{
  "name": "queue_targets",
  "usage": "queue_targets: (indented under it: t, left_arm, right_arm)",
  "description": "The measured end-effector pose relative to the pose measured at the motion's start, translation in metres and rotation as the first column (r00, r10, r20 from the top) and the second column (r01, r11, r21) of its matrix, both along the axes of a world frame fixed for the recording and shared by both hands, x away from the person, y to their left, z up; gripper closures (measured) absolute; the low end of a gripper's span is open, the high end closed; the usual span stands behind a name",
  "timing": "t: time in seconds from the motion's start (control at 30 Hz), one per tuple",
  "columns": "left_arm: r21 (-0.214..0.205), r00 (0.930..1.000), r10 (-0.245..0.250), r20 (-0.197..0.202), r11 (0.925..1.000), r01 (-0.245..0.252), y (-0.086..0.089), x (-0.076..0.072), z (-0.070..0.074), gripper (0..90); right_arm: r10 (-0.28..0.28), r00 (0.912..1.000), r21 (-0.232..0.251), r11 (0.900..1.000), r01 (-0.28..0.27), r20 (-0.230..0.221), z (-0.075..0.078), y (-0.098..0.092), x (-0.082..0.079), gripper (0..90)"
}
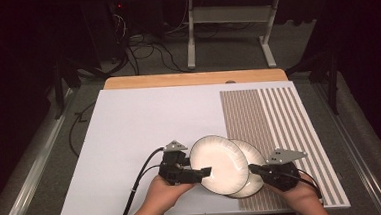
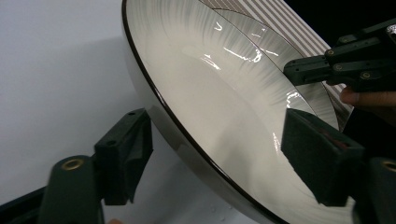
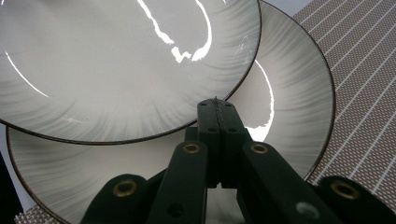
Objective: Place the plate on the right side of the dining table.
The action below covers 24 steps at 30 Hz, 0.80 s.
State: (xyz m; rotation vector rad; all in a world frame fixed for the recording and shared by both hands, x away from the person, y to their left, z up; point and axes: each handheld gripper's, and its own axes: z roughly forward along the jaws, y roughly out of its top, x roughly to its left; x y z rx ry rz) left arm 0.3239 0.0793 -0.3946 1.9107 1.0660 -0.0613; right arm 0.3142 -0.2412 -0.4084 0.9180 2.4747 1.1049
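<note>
Upper plate [image 1: 217, 162] tilting over lower plate [image 1: 250, 181] at the near edge of the desk [image 1: 139, 125], partly on the striped mat [image 1: 279, 117]. Both glazed ceramic by the look of them: stiff, probably slippery, fairly heavy, likely to chip if dropped; best taken at the rim, one pad above and one below. Left tongs [image 1: 202, 173] straddling the upper plate's near-left rim, jaws partly spread, one pad [image 2: 128, 154] under the rim and one pad [image 2: 317, 158] over the inner face; neither clearly pressing yet, so no firm grip being judged. Right tongs [image 3: 218, 112] pressed together, tips resting at the right edge of the plates, where the upper rim is crossing the lower plate; whether pinching any rim, impossible to tell.
</note>
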Motion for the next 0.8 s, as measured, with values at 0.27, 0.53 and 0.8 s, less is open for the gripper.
queue_targets:
  t: [0.27,0.53,0.8]
  left_arm:
    - [0.006,0.9992,0.017,-0.037,0.9998,-0.017,0.0011,0.0011,-0.0002,41.7]
    - [0.042,0.9981,0.014,-0.061,0.9990,-0.012,-0.0050,0.0005,-0.0038,49.1]
    - [0.006,0.9917,0.037,-0.123,0.9993,-0.036,-0.0023,0.0038,-0.0049,54.6]
  right_arm:
    - [0.000,1.0000,-0.008,1.0000,0.000,-0.001,-0.0008,0.0008,0.0011,90.0]
    - [-0.003,1.0000,-0.017,0.9998,0.003,0.001,0.0000,0.0015,0.0005,90.0]
    - [-0.005,1.0000,-0.022,0.9997,0.006,0.007,0.0014,0.0016,-0.0001,90.0]
